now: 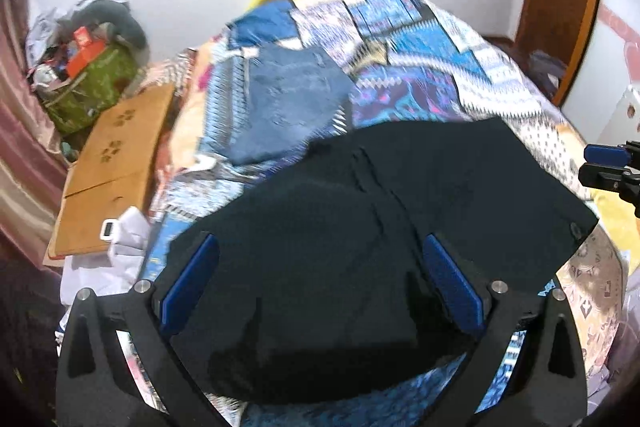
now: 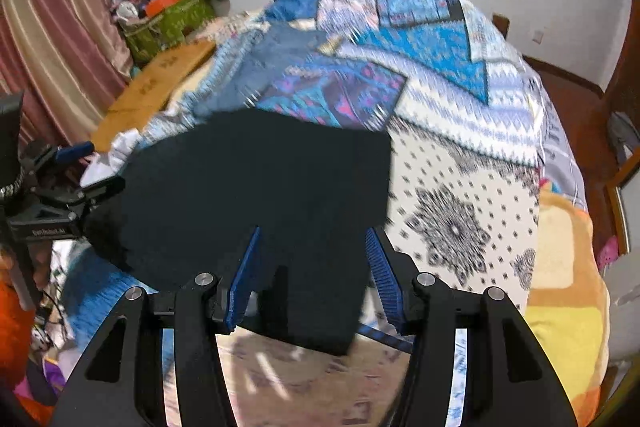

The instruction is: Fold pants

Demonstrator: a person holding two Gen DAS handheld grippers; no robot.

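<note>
The black pants [image 1: 360, 227] lie folded into a compact dark block on the patterned bedspread [image 1: 420, 75], near the bed's closest edge, filling the middle of the left wrist view from about nine o'clock round to three o'clock. The left gripper [image 1: 320, 287] hovers over the near end of that block with its blue pads [image 1: 192, 283] spread wide on either side of the cloth, neither one pressing it, so nothing is clamped there. The right gripper [image 2: 312, 267] likewise has its pads well apart above the near right corner of the pants [image 2: 256, 195], with a flap of black cloth hanging down between them toward six o'clock; the pads stand clear of it, so I judge the cloth is let go, not held. Each gripper shows in the other's view: the right gripper at three o'clock [image 1: 612, 167], the left one at nine o'clock [image 2: 68, 179], placing them at opposite ends of the garment's near edge, which suits handling a wide fold evenly. A folded pair of blue jeans [image 1: 292, 107] sits farther up the bed at about eleven o'clock from the black pants, probably a stacking spot. With the pants already lying squared, the fold looks close to finished; the overhanging flap at the bed's edge may still want tidying.
</note>
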